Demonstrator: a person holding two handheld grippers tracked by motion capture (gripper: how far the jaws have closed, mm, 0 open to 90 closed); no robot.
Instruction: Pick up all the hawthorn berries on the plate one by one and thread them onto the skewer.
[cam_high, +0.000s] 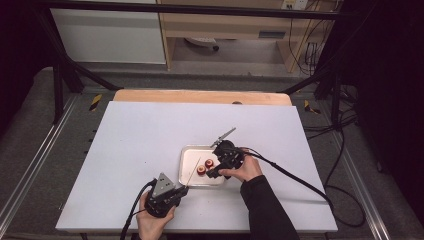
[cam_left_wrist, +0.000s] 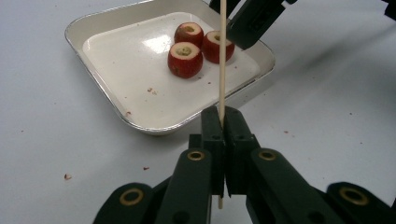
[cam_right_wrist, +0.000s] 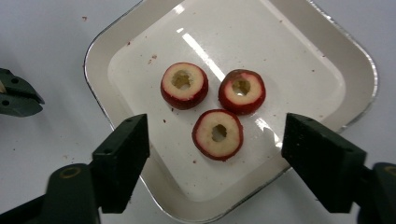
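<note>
Three cored red fruit pieces (cam_right_wrist: 184, 85), (cam_right_wrist: 242, 91), (cam_right_wrist: 218, 134) lie in a shallow white metal tray (cam_right_wrist: 95, 60). My right gripper (cam_right_wrist: 219, 158) hovers over the tray, open, its jaws straddling the nearest piece without touching it. In the high view it (cam_high: 214, 171) reaches in from the tray's right side. My left gripper (cam_left_wrist: 222, 121) is shut on a thin wooden skewer (cam_left_wrist: 222, 56) that points up toward the fruit (cam_left_wrist: 185, 59). It (cam_high: 182, 189) sits just in front of the tray (cam_high: 186, 165), with the skewer (cam_high: 194, 170) slanting over the rim.
The tray rests on a white table sheet (cam_high: 150, 140) with a wooden edge (cam_high: 200, 96) at the back. Red crumbs (cam_left_wrist: 67, 176) dot the sheet near the tray. The right gripper's cable (cam_high: 290, 175) trails off to the right. Broad bare sheet spreads left and behind.
</note>
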